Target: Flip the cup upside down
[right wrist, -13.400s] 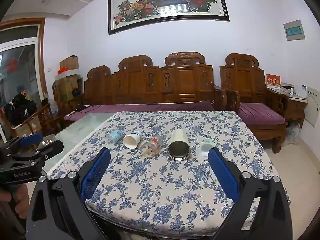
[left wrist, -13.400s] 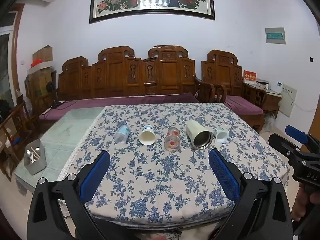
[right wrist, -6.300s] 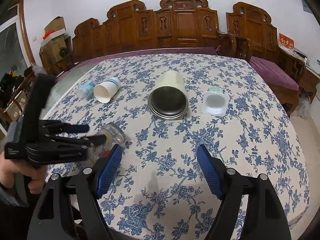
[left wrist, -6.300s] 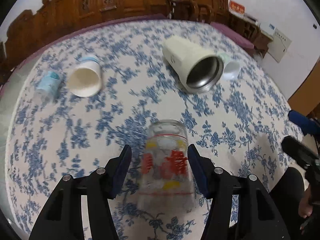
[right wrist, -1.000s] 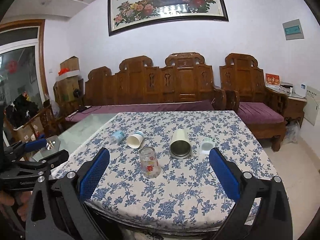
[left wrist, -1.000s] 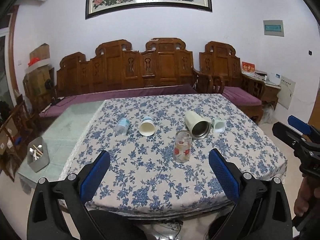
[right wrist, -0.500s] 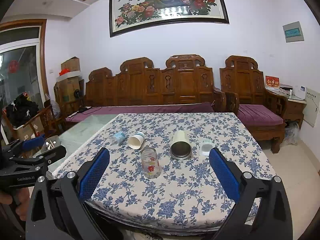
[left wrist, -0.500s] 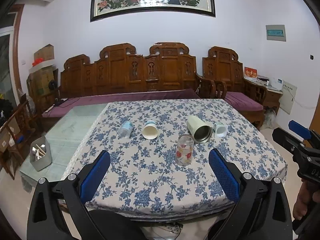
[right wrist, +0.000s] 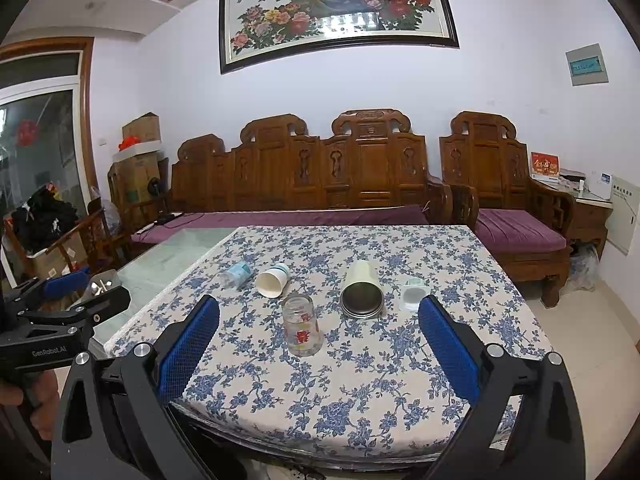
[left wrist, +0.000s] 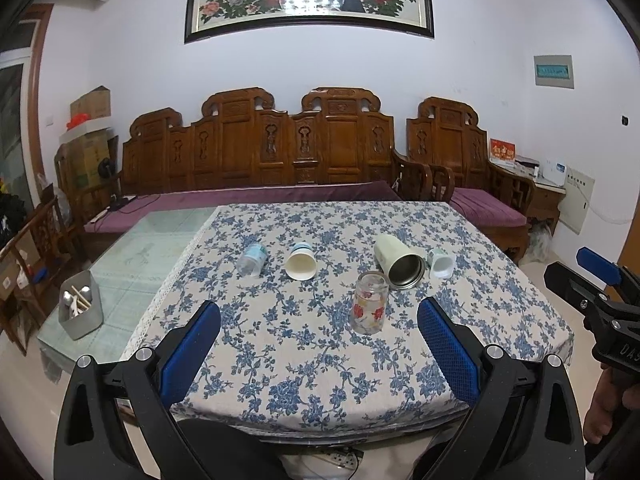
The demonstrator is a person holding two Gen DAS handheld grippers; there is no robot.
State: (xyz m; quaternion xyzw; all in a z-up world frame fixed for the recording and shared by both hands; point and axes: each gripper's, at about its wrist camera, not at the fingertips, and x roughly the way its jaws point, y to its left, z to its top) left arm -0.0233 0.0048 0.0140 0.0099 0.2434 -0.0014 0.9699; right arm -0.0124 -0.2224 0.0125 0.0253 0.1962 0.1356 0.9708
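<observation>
Left wrist view showed the left gripper (left wrist: 319, 336) spread wide, grasping nothing, over the near edge of the blue-flowered tablecloth table (left wrist: 304, 380). Across the table's middle, left to right, lay a clear plastic bottle (left wrist: 251, 259), a white paper cup (left wrist: 301, 266), and a cream steel tumbler (left wrist: 398, 262) on their sides. The clear printed glass cup (left wrist: 369, 303) stood mouth-down, just in front of the tumbler. The right gripper (right wrist: 319, 338) was likewise released.

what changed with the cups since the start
The glass cup, which lay on its side in the row, was gripped by the left gripper, stood mouth-down nearer the front edge, and released. Both grippers are open and pulled back. The other four cups stayed on their sides.
</observation>
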